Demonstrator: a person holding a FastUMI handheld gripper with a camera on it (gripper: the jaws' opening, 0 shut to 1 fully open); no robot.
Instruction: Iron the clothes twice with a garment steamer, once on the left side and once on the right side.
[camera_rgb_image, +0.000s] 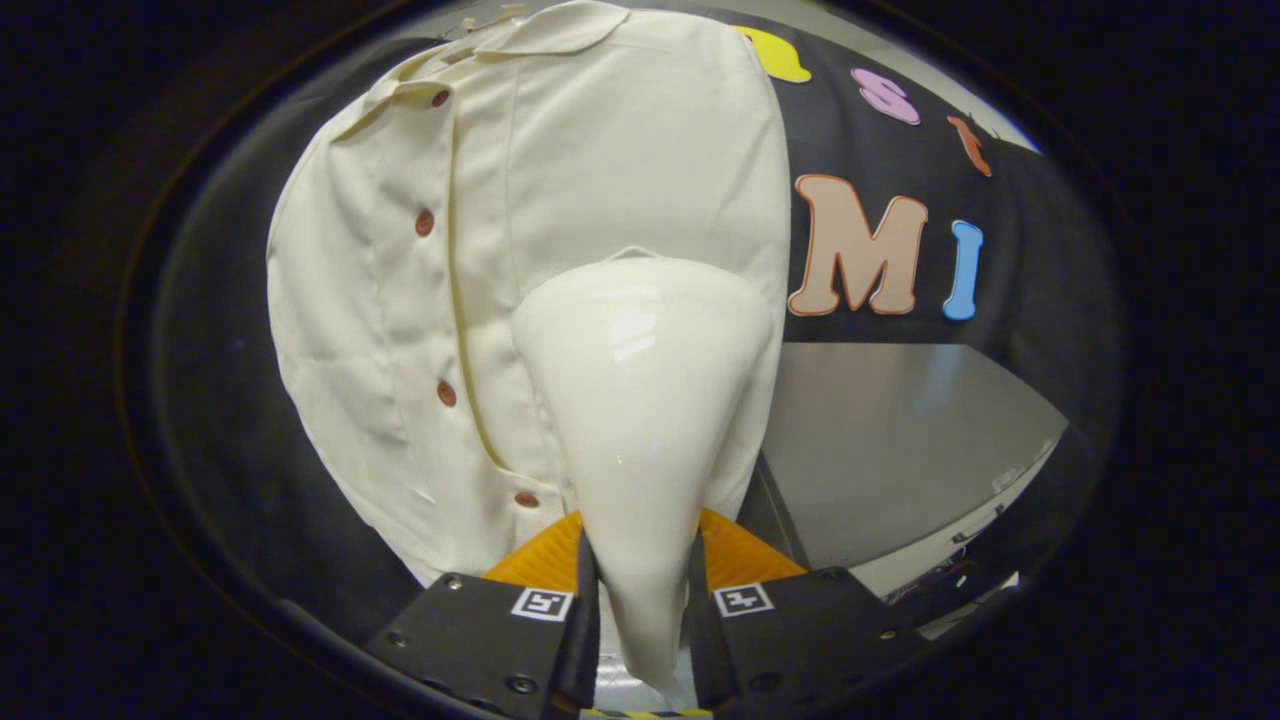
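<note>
A glossy cream garment steamer (640, 400) rises from between my fingers, its narrow handle clamped by both and its wide head pointing away. My gripper (640, 600) is shut on that handle. Straight ahead hangs a cream button-up shirt (400, 300) with a collar and a row of brown buttons (446, 393). The steamer head sits against the shirt's right half, to the right of the button row, about mid-height. The steamer hides the shirt's lower right part.
A grey table top (900, 440) lies to the right of the shirt, below the black cloth wall (1000, 180). Dark cloth (220, 420) also hangs behind the shirt on its left.
</note>
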